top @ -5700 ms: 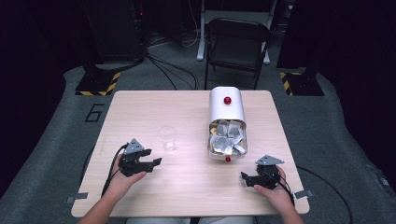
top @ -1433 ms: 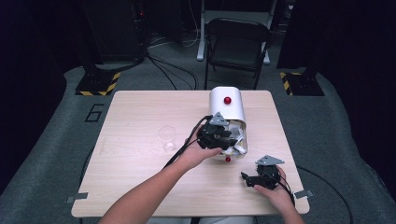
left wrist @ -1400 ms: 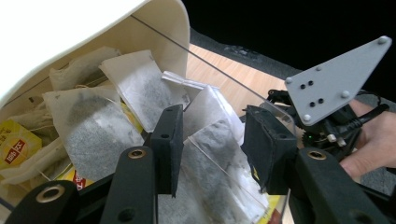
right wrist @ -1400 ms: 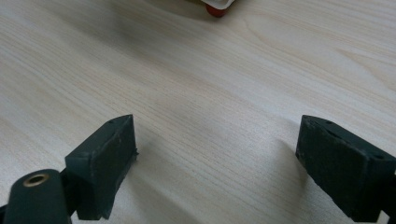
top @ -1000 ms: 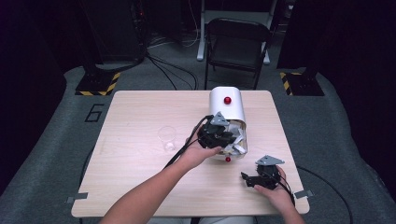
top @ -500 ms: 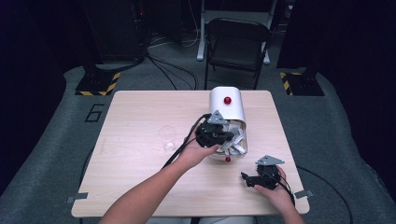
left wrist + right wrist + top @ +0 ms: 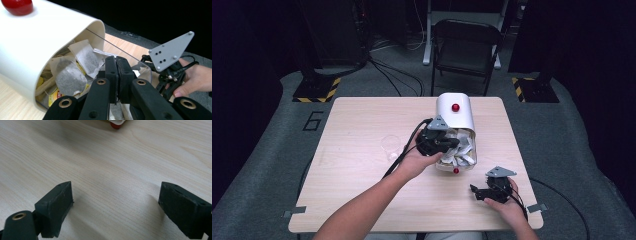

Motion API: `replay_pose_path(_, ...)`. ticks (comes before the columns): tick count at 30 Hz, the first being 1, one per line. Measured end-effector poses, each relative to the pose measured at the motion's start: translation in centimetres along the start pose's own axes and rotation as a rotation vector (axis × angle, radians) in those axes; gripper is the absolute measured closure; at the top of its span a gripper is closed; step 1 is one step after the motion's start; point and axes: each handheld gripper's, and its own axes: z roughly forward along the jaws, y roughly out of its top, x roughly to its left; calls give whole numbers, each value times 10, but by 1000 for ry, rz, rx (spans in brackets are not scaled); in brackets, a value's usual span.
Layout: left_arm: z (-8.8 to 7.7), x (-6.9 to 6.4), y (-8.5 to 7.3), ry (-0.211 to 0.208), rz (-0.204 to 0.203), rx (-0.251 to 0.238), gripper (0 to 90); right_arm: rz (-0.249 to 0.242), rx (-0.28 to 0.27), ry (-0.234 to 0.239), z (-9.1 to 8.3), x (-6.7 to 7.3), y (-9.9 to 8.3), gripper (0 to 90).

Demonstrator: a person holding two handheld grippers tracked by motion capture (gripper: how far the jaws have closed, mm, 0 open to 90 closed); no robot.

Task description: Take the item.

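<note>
On table (image 7: 362,165): 1 white canister (image 7: 455,112), 1 clear cup (image 7: 390,145), 2 grippers.

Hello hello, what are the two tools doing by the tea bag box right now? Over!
Left tool shut at white box mouth, pinching something thin among tea bags. Right tool open, resting on table. Clear cup off to the side, not blocking.

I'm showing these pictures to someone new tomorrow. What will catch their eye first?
Probably the white container lying on its side at the middle of the wooden table, its open mouth stuffed with tea bags and red knobs on its shell. Next, the left gripper at that mouth, fingers pressed shut; whether a bag is pinched is unclear. The right gripper rests open near the table's front right corner.
</note>
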Motion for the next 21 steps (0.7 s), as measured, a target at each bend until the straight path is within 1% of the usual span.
replay_pose_path(1, -2, 0, 1, -3, -1, -4, 887, 5, -6, -6, 0, 0, 0, 116)
replay_pose_path(6, -10, 1, 2, 4, 1, -9, 887, 3, -1, -3, 0, 0, 0, 116)
replay_pose_path(8, -18, 2, 3, 8, 8, -12, 887, 3, 0, -3, 0, 0, 0, 116)
replay_pose_path(12, -28, 3, 4, 11, -2, -9, 887, 7, -1, 0, 0, 0, 0, 116)
replay_pose_path(14, -34, 5, 4, 14, 0, -7, 887, 9, 4, -11, 1, 0, 1, 116)
replay_pose_path(15, -36, 6, 4, 18, -1, -10, 887, 9, 5, -8, 1, 0, 1, 116)
replay_pose_path(16, -39, 8, 5, 18, -3, -13, 887, 9, 5, -11, 1, 0, 1, 116)
replay_pose_path(18, -44, 10, 4, 20, -23, -29, 887, 9, 4, -11, 1, 0, 1, 116)
replay_pose_path(19, -47, 12, 5, 24, -23, -23, 887, 10, 4, -11, 1, 0, 1, 116)
replay_pose_path(21, -52, 15, 5, 28, -29, -29, 887, 9, 4, -11, 1, 0, 1, 116)
